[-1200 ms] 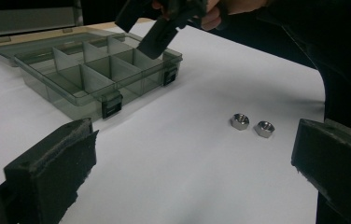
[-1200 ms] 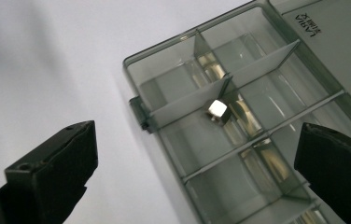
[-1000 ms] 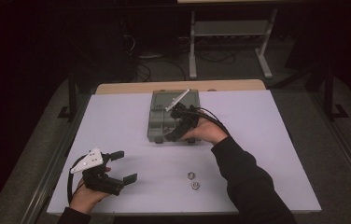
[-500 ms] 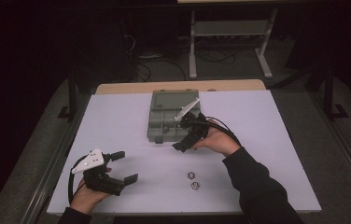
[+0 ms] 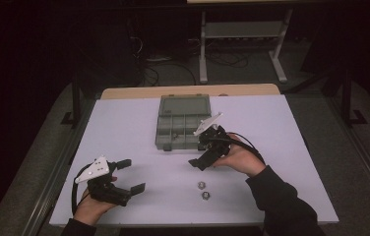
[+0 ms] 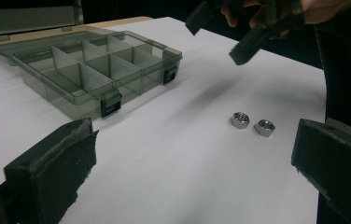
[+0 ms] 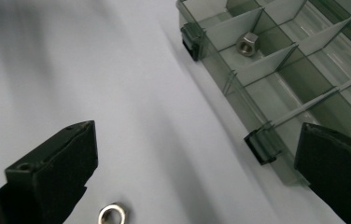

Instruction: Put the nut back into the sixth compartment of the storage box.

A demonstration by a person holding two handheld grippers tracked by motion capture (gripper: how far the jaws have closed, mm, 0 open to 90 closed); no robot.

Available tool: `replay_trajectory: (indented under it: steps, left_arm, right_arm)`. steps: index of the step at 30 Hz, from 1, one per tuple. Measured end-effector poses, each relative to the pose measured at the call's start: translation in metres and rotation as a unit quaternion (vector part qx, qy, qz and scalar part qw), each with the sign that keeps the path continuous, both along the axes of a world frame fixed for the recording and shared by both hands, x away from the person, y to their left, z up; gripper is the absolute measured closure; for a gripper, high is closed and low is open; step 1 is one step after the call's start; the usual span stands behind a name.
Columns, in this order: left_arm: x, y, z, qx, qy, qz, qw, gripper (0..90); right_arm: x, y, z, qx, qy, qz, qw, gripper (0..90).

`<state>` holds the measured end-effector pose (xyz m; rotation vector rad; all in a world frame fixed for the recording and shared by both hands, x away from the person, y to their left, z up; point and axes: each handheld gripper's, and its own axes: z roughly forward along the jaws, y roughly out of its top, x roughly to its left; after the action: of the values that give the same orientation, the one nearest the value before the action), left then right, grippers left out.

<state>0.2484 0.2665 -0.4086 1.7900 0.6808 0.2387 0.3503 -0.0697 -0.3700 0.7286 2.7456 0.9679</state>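
Sorting hex nuts into a compartment box, partway through. Your right gripper (image 5: 206, 152) hangs at the centre of the high view, just below the lower right corner of the open compartment box (image 5: 182, 123), its jaws spread apart and holding nothing. In the right gripper view, one nut in the box (image 7: 247, 44) already lies in a compartment near the top centre of the frame, beside a dark latch (image 7: 193, 37) on the front wall. Two loose nuts remain on the white table (image 5: 124, 132): the upper nut (image 5: 201, 185) and the lower nut (image 5: 206, 195), close together in the lower middle of the high view, below your right gripper; in the left gripper view they sit side by side right of centre. Your left gripper (image 5: 124, 180) rests at the lower left, well apart from the nuts, jaws likewise wide and empty. Judged from this layout, one nut is stowed and two are left to fetch.
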Motion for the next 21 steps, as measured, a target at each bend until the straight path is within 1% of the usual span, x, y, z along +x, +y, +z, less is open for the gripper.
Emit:
replay_trajectory:
  steps: [5,6,8,10,13,16,17,18,19,21]
  left_arm:
    - [0.0,0.0,0.0,0.001,-0.001,0.001,1.0,0.0]
    - [0.0,0.0,0.0,0.001,-0.001,0.002,1.0,0.0]
    - [0.0,0.0,0.0,0.001,-0.001,0.003,1.0,0.0]
    - [0.0,0.0,0.0,0.001,-0.003,0.003,1.0,0.0]
    - [0.0,0.0,0.0,0.002,-0.007,0.003,1.0,0.0]
    - [0.0,0.001,0.0,0.005,-0.014,0.005,0.9999,0.0]
    - [0.0,0.001,0.0,0.011,-0.018,0.006,0.9998,0.0]
    - [0.0,0.002,-0.001,0.019,-0.026,0.005,0.9995,0.0]
    - [0.0,0.002,-0.001,0.023,-0.029,0.007,0.9993,0.0]
    - [0.001,0.003,-0.002,0.023,-0.029,0.008,0.9993,0.0]
  right_arm:
    - [-0.012,-0.007,0.0,0.005,0.0,-0.002,1.0,0.0]
    - [-0.014,-0.009,0.0,0.006,-0.004,0.001,1.0,0.0]
    - [-0.018,-0.012,-0.001,0.007,0.003,-0.002,1.0,0.0]
    - [-0.022,-0.015,-0.003,0.007,0.002,-0.003,1.0,0.0]
    - [-0.027,-0.018,-0.009,0.009,0.006,-0.004,0.9999,0.0]
    - [-0.031,-0.02,-0.016,0.005,0.015,-0.006,0.9999,0.0]
    - [-0.032,-0.021,-0.018,0.005,0.016,-0.006,0.9998,0.0]
    - [-0.033,-0.021,-0.02,0.006,0.023,-0.007,0.9997,0.0]
    - [-0.034,-0.021,-0.023,0.005,0.023,-0.006,0.9997,0.0]
    - [-0.035,-0.02,-0.027,0.003,0.027,-0.006,0.9996,1.3]
